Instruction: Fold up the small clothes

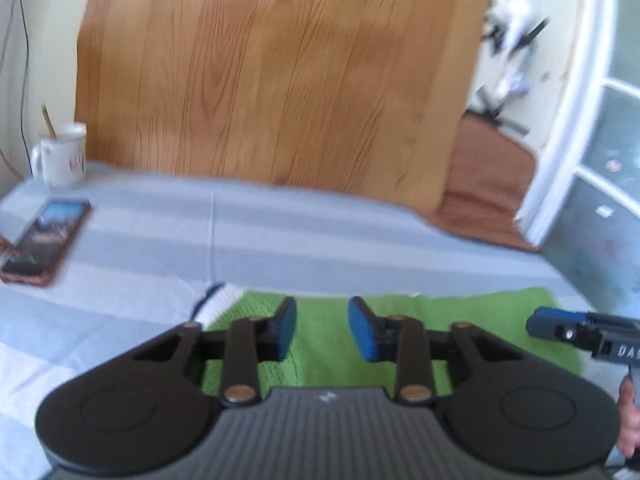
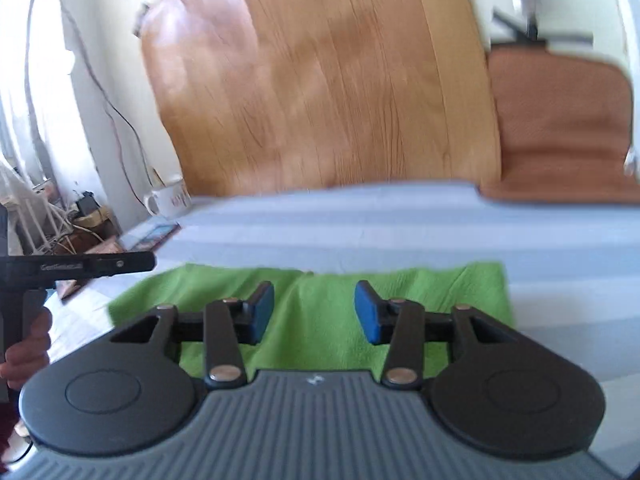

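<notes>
Green textured cloth (image 2: pixel 316 312) flat on grey-striped sheet (image 1: pixel 320 236); L gripper (image 1: pixel 322 328) & R gripper (image 2: pixel 314 312) above cloth, jaws apart, holding nothing.

- The left gripper (image 1: pixel 322 329), low centre in its own view, holds its blue pads (image 1: pixel 286 327) apart with nothing between them.
- The right gripper (image 2: pixel 314 312), low centre, likewise gapes, pads (image 2: pixel 368 312) clear.
</notes>
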Demonstrator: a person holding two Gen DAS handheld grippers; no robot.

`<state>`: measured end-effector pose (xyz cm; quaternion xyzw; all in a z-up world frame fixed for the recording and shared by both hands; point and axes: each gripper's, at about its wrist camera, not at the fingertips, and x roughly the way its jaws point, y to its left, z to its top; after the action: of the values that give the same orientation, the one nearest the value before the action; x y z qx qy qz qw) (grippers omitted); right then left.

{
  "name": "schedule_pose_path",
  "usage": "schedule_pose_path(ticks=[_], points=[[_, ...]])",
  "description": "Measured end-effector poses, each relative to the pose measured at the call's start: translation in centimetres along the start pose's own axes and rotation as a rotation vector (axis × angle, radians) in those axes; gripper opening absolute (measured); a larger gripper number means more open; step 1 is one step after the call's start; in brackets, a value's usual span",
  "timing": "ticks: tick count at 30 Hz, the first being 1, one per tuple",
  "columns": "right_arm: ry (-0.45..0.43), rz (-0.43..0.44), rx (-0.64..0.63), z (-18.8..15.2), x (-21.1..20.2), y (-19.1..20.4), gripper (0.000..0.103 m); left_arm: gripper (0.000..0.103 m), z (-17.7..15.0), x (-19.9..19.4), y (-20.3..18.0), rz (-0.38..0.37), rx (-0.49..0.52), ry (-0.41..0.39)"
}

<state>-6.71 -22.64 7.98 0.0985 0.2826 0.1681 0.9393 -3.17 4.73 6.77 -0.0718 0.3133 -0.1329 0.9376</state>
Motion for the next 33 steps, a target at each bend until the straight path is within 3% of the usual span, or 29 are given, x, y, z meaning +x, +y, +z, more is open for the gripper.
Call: schedule_pose_path(ticks=[3, 4, 6, 7, 12, 19, 27, 29, 33], points=[[0.042, -0.234, -0.054, -1.5, 1.5, -2.9, 0.023, 0.019, -1.7, 3.1, -0.5, 0.092, 0.021, 0.062], [0.037, -0.262, -0.030, -2.0, 1.4, -4.3, 0.022, 0.016, -2.3, 3.7, -0.6, 0.127, 0.038, 0.056], [-0.005, -0.206, 0.080, -2.7, 0.2, -6.6, 0.022, 0.016, -3.2, 3.7, -1.3, 0.173, 0.073, 0.025], [-0.008, -0.231, 0.100, -2.8, 0.0, -7.0, 0.011, 0.016, -3.4, 3.8, -1.8, 0.199, 0.092, 0.017], [-0.038, -0.239, 0.116, -3.4, -0.2, -6.8, 0.011, 0.016, -3.9, 4.3, -3.5, 0.271, 0.150, -0.006], [-0.051, -0.240, 0.151, -3.5, -0.3, -6.7, 0.012, 0.016, -3.9, 4.0, -3.4, 0.272, 0.141, -0.010], [-0.042, -0.201, 0.177, -4.0, -2.9, -5.9, 0.027, 0.016, -4.0, 3.9, -3.3, 0.269, 0.135, -0.017], [-0.077, -0.199, 0.167, -3.8, -4.1, -5.4, 0.037, 0.016, -4.0, 3.9, -3.3, 0.268, 0.133, -0.018], [-0.142, -0.197, 0.114, -3.6, -5.7, -4.1, 0.043, 0.016, -4.2, 3.8, -3.4, 0.270, 0.130, -0.029]])
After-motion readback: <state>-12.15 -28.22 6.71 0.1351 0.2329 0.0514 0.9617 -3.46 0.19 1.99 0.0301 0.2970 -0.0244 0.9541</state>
